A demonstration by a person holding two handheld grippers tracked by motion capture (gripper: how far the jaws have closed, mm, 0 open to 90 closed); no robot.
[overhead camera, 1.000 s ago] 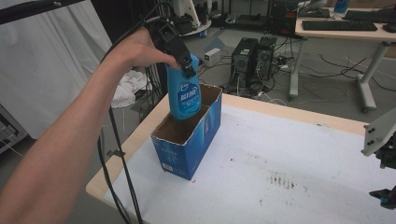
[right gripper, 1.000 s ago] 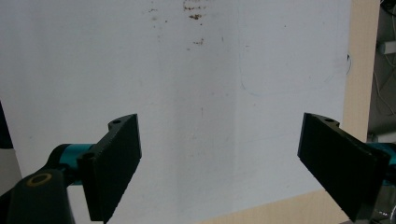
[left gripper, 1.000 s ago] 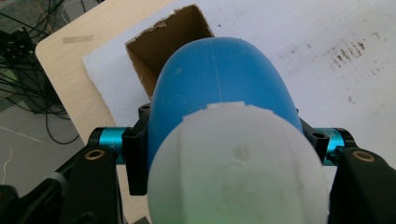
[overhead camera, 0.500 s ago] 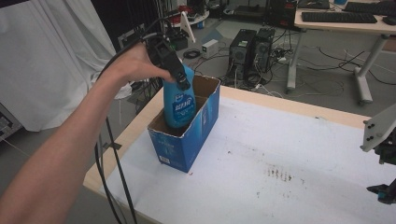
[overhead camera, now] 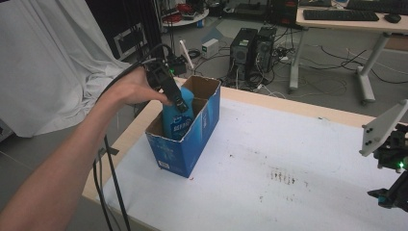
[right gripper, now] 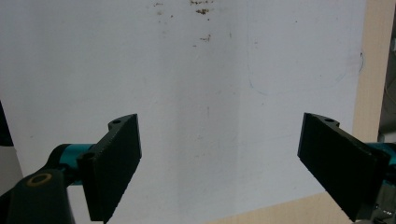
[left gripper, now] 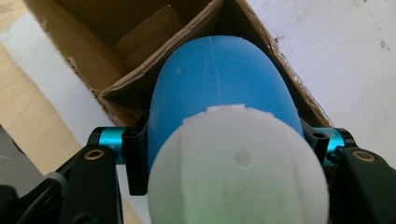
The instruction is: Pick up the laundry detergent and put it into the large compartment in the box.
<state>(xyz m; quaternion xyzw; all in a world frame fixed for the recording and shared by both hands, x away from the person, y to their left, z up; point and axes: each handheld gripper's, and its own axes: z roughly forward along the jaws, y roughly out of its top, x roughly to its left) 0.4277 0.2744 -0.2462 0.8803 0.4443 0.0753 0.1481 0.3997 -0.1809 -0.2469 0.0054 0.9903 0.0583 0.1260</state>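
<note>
A blue bottle [overhead camera: 177, 120] with a white cap [left gripper: 236, 170] is partly down inside an open blue cardboard box [overhead camera: 204, 127] near the table's left edge. My left gripper [overhead camera: 176, 101] is shut on the bottle's upper part, the jaws pressing both sides of it in the left gripper view, where the blue bottle [left gripper: 219, 88] points into the box's brown inside [left gripper: 135, 37]. My right gripper [right gripper: 219, 163] stands open over bare white tabletop, nothing between its jaws. In the high view the right gripper [overhead camera: 392, 192] sits at the far right edge of the table.
The white tabletop [overhead camera: 288, 159] with dark specks [overhead camera: 284, 175] stretches between the box and the right gripper. Its wooden edge [overhead camera: 130, 139] runs along the left. Beyond the table are computer towers [overhead camera: 252, 45], cables and a desk [overhead camera: 346, 21]; a white sheet [overhead camera: 43, 57] hangs at left.
My left gripper has lowered the blue bottle from above the box down into it. The right gripper has stayed in place.
</note>
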